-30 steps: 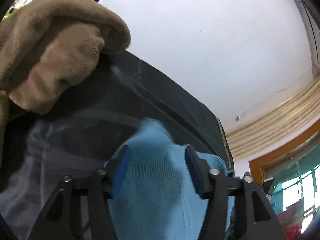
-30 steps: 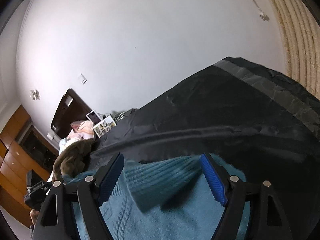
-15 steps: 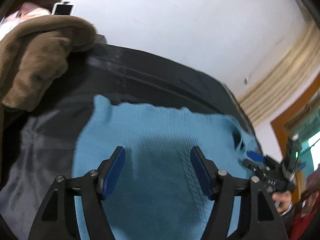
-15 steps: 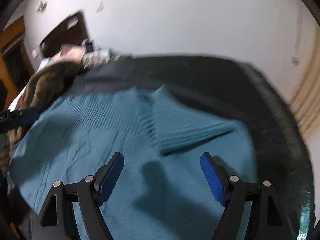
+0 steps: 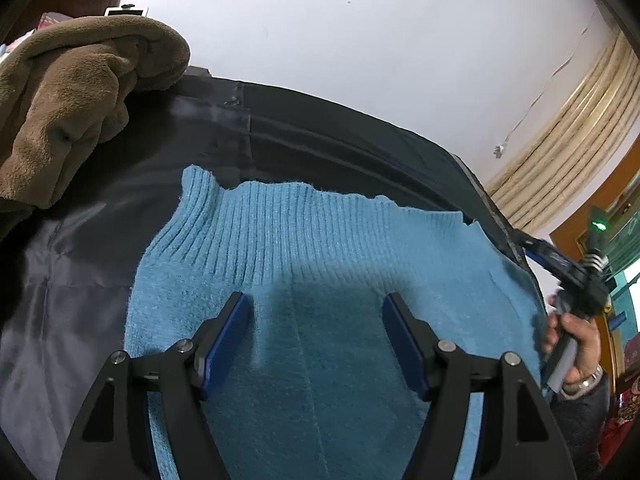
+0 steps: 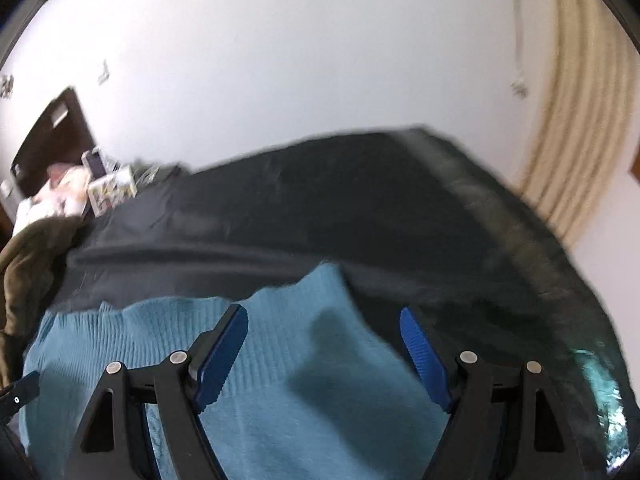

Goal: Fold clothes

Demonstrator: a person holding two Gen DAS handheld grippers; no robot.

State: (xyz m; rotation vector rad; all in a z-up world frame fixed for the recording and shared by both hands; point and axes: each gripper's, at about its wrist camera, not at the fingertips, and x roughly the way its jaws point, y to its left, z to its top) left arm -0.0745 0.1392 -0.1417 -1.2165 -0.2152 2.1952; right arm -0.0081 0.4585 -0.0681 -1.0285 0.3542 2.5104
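Observation:
A light blue knit sweater lies spread flat on the black bed cover, its ribbed hem towards the wall. My left gripper hovers over the sweater's body; its jaws are opening and no cloth is pinched between the blue pads. At the sweater's right edge, a hand holds the right gripper. In the right wrist view, the right gripper stands open above the sweater, near a raised corner of it. This view is blurred.
A brown fleece garment is heaped on the bed to the left, also seen as the brown fleece. Past it stand a dark headboard and small clutter. The black cover runs on to the white wall.
The left gripper had sweater cloth between its pads; it has let go and drawn back. The sweater now lies flat. The right gripper swung sideways over it.

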